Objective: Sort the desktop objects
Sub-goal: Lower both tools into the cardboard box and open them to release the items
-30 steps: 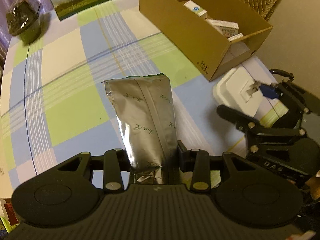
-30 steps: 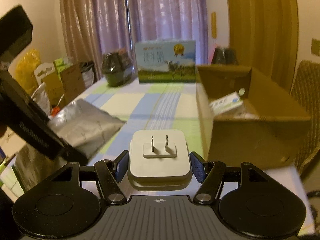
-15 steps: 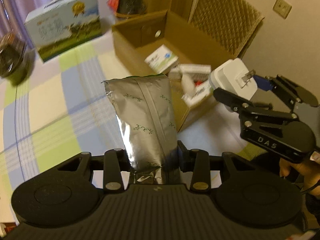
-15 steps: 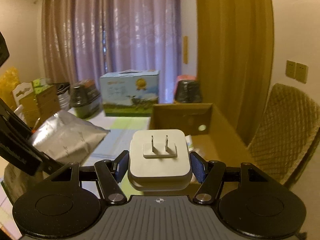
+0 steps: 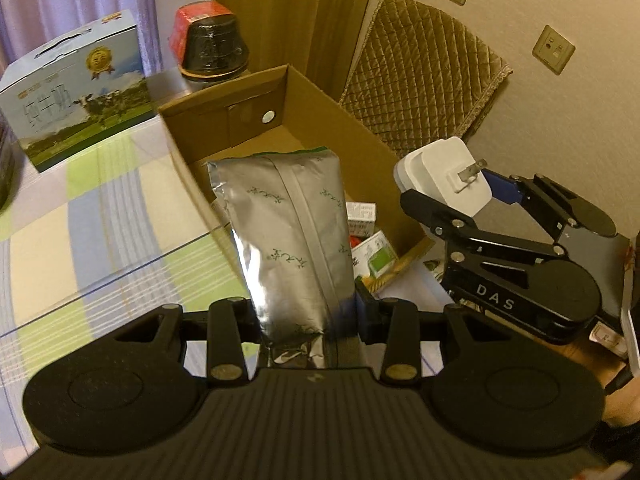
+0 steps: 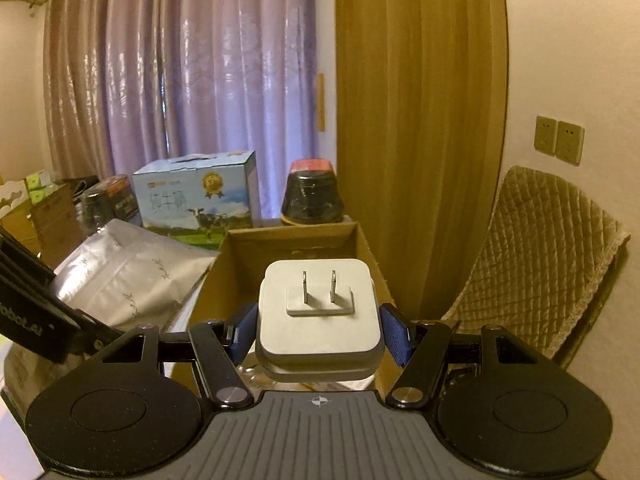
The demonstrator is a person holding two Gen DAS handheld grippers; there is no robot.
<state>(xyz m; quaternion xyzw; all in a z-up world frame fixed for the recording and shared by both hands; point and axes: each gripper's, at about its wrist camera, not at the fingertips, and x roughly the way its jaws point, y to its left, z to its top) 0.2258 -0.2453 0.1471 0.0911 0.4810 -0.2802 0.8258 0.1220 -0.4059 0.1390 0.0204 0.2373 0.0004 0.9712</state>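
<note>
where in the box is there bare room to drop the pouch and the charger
The cardboard box has bare floor at its far end, below the end wall with the round hole. The near end is crowded with small cartons, partly hidden behind the silver pouch.

Dim warm indoor light, strong fisheye bending at edges, slight blur.

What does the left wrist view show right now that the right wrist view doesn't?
Only the left wrist view shows the checked tablecloth, the small cartons lying inside the box, and the right gripper from outside.

Only the right wrist view shows the purple curtain and the plug prongs head-on.

Both show the silver foil pouch shut in the left gripper, the white charger shut in the right gripper, the cardboard box, milk carton case and quilted chair.
</note>
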